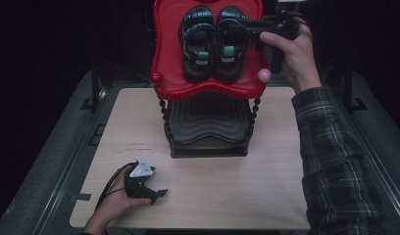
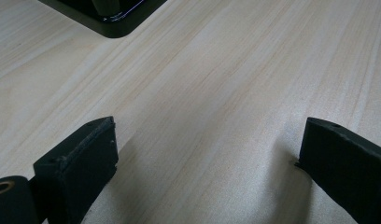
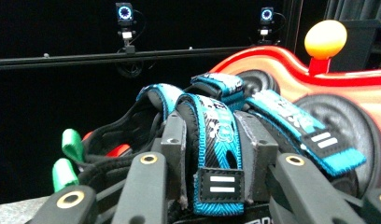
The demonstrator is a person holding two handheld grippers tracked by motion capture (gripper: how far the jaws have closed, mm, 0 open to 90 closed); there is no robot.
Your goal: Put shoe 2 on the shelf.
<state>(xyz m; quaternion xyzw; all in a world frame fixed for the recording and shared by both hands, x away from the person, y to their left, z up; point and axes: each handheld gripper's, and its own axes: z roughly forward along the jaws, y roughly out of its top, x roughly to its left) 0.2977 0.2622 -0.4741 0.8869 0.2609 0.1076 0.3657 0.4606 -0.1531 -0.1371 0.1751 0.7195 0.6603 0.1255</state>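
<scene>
Right gripper (image 1: 239, 28) reaches in from the right over the red tray (image 1: 168, 83) on top of the rack; its jaws are clamped on the blue strap (image 3: 212, 135) of the right-hand sandal (image 1: 231, 41), one pad on each side of the webbing, so the strap serves as the handle; my read is a lift-off grip, since the strap is the one part that stands proud of the sole; the left-hand sandal (image 1: 198, 41) lies just beside it, sides touching or close to it, so a straight-up pull looks safer than a sideways drag; tray rim and the pink knob (image 1: 263, 75) at the near right corner sit in the way of a low exit toward the person; above the tray the space looks open; left gripper (image 1: 156, 195) rests low at the near left of the wooden table (image 1: 266, 191), jaws spread wide with bare wood between them, holding nothing; probably parked there to stay out of the way; the black lower shelf (image 1: 208, 129) of the rack is free, and so is the table in front of it.
</scene>
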